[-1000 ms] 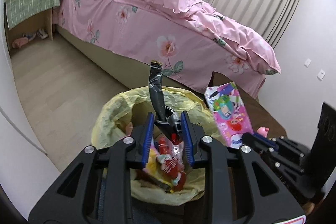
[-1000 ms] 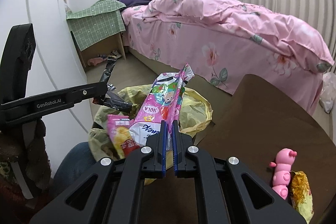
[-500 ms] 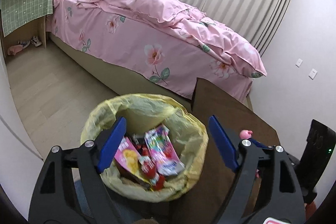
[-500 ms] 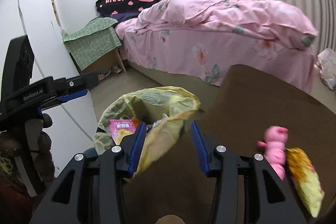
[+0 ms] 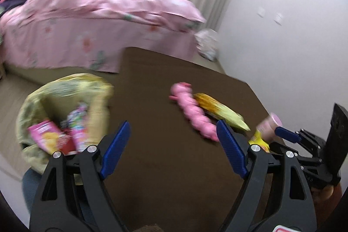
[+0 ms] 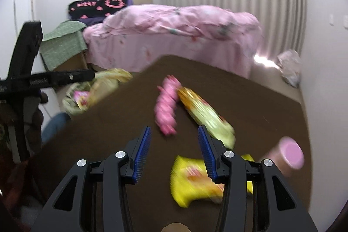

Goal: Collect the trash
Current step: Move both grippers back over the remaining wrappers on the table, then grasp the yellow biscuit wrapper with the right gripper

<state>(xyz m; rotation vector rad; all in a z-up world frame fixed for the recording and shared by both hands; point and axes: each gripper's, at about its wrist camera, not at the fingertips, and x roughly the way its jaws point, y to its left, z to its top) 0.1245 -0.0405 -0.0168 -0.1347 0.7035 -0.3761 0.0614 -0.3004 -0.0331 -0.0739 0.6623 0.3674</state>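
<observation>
You are carrying both grippers with jaws spread wide and empty: the left gripper [image 5: 173, 148] over bare table [image 5: 165, 105], the right gripper [image 6: 173, 149] angling down beside the yellow wrapper [image 6: 195, 179], likely your next pick. The lined bin [image 5: 67, 88] is sitting off the table's left edge, holding wrappers.

left hand-held gripper [image 5: 173, 148]: swung from bin to table, empty | right hand-held gripper [image 6: 174, 151]: released wrapper, now above table
</observation>
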